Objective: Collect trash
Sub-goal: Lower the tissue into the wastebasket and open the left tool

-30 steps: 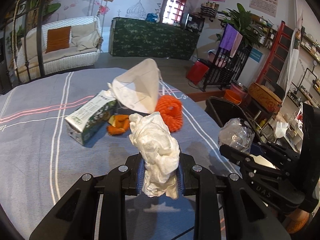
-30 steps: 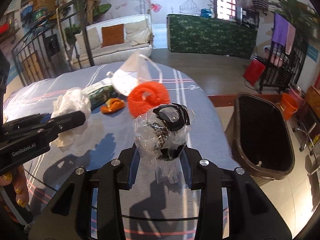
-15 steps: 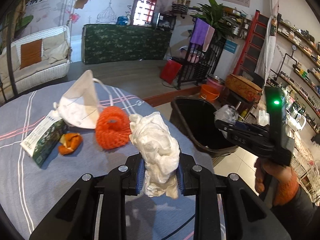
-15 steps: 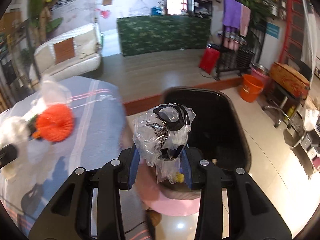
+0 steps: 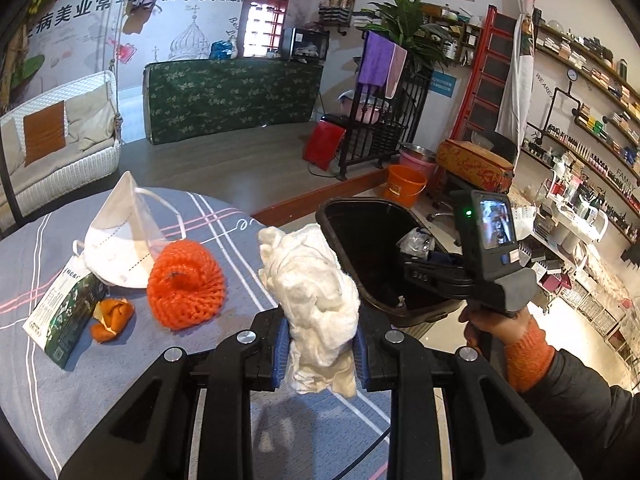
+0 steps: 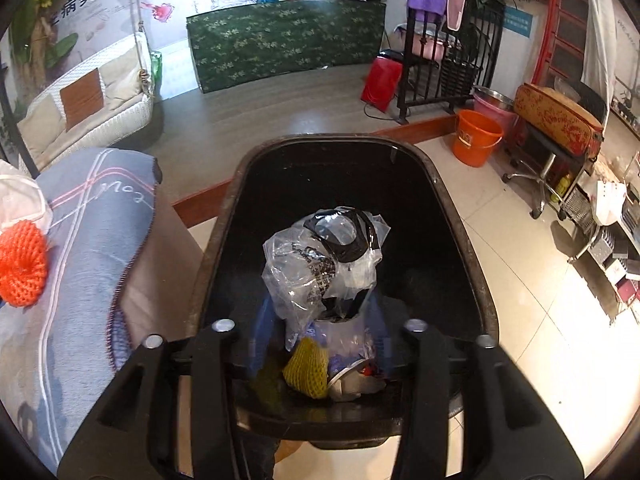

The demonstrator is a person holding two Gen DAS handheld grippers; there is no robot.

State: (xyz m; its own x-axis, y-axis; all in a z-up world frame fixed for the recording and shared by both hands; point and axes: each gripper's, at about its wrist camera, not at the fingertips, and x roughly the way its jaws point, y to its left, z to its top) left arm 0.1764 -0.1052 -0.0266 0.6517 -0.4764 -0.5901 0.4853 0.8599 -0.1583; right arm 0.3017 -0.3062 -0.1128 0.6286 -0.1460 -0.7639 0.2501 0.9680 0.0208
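Note:
My left gripper (image 5: 320, 344) is shut on a crumpled white tissue (image 5: 316, 288), held above the table's right edge. Beside the table stands a black bin (image 6: 452, 208) on the floor. Right above the bin's mouth hangs my right gripper (image 6: 320, 332), its jaws opening. A clear plastic wrapper (image 6: 320, 264) sits between them, and the pads no longer press on it. In the left wrist view the right gripper (image 5: 416, 248) with the wrapper (image 5: 416, 238) is over the bin (image 5: 332, 204). A yellow foam net (image 6: 306, 368) lies inside the bin.
On the grey striped tablecloth (image 5: 40, 380) lie an orange foam net (image 5: 184, 284), a white face mask (image 5: 124, 236), a green carton (image 5: 60, 312) and orange peel (image 5: 112, 316). An orange bucket (image 6: 476, 136) stands beyond the bin. A hand in an orange cuff (image 5: 524, 340) holds the right gripper.
The right gripper swung from above the table to over the bin and sank towards it; its jaws have spread apart. The left gripper moved right with the tissue, towards the table's edge.

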